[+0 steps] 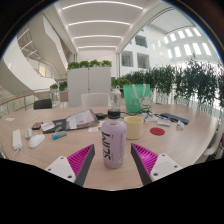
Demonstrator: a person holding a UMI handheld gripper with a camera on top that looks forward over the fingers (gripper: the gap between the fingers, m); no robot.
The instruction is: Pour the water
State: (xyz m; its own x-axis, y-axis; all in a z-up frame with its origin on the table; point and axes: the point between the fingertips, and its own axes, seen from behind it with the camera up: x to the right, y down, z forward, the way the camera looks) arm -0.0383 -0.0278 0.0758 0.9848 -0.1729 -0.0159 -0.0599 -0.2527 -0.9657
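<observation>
water bottle [113, 140] with a pink cap stood upright on the tabletop [60, 150], between my tool's [111, 160] spread fingers, with gaps on both sides as far as i could tell. further right, beyond them, i saw a green pitcher [135, 98] and a red coaster [158, 130].

- Your gripper [112, 158] has its fingers spread, and the bottle [113, 140] stands upright on the table [190, 140] between them, with a gap at either side.
- Beyond the bottle and slightly right you have a cup [134, 97] standing on the table.
- Right of the bottle, nearer than the cup, a small disc [157, 130] lies flat.
- To your left, papers [76, 121] and small items [35, 141] lie scattered.
- Behind the table stands a row of plants [185, 82].
</observation>
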